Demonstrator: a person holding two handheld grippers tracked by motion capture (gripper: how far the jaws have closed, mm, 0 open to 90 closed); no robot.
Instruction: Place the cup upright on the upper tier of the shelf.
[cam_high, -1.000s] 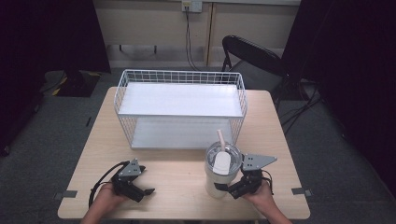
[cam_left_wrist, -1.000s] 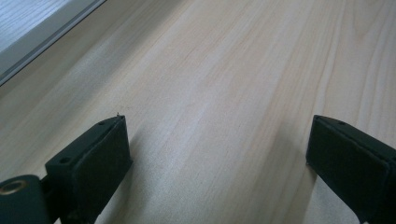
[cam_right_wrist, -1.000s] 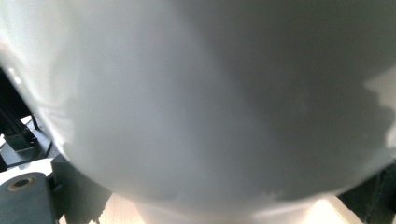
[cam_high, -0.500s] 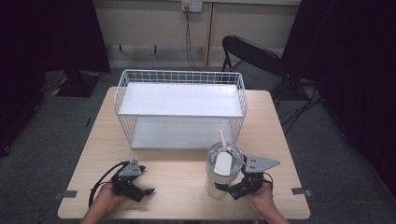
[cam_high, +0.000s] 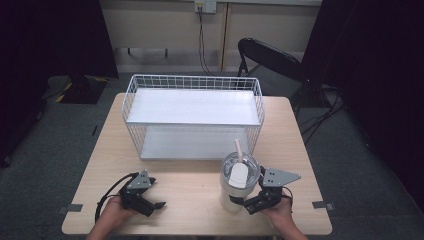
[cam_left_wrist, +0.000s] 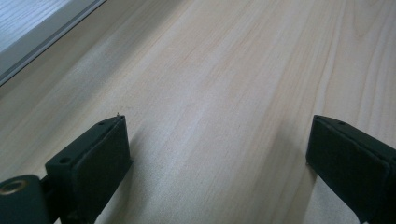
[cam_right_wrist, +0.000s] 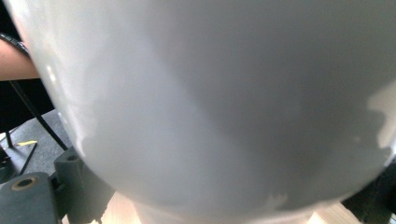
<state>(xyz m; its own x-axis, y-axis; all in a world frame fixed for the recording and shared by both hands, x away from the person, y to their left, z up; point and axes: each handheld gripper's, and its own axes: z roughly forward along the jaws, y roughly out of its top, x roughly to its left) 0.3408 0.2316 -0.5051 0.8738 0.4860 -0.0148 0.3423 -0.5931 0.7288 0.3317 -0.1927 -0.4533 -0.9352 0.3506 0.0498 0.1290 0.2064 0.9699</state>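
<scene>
— Where is the tumbler?

— One white tumbler (cam_high: 237, 187) with a clear lid and a straw stands upright on the table (cam_high: 200, 187), near its near edge and right of centre. My right gripper (cam_high: 248, 204) is at its lower body from the right. In the right gripper view the tumbler (cam_right_wrist: 224, 102) swells between my two jaws, one jaw at each side of its wall, but I cannot tell whether they press on it or only flank it.

— And your left?

— My left gripper (cam_high: 159, 204) lies on the wood near the near-left corner, well apart from the tumbler. In the left gripper view its jaws stand wide apart with bare table (cam_left_wrist: 210, 93) between them.

— How much room is there?

— An open strip of bare wood runs between my two grippers. Beyond it one white wire basket (cam_high: 192, 117) with a flat white shelf board across it takes the far half of the table, and its near side is just beyond the tumbler. The table's right edge is near my right hand (cam_high: 277, 212). One black folding chair (cam_high: 270, 57) stands behind the far-right corner.
</scene>
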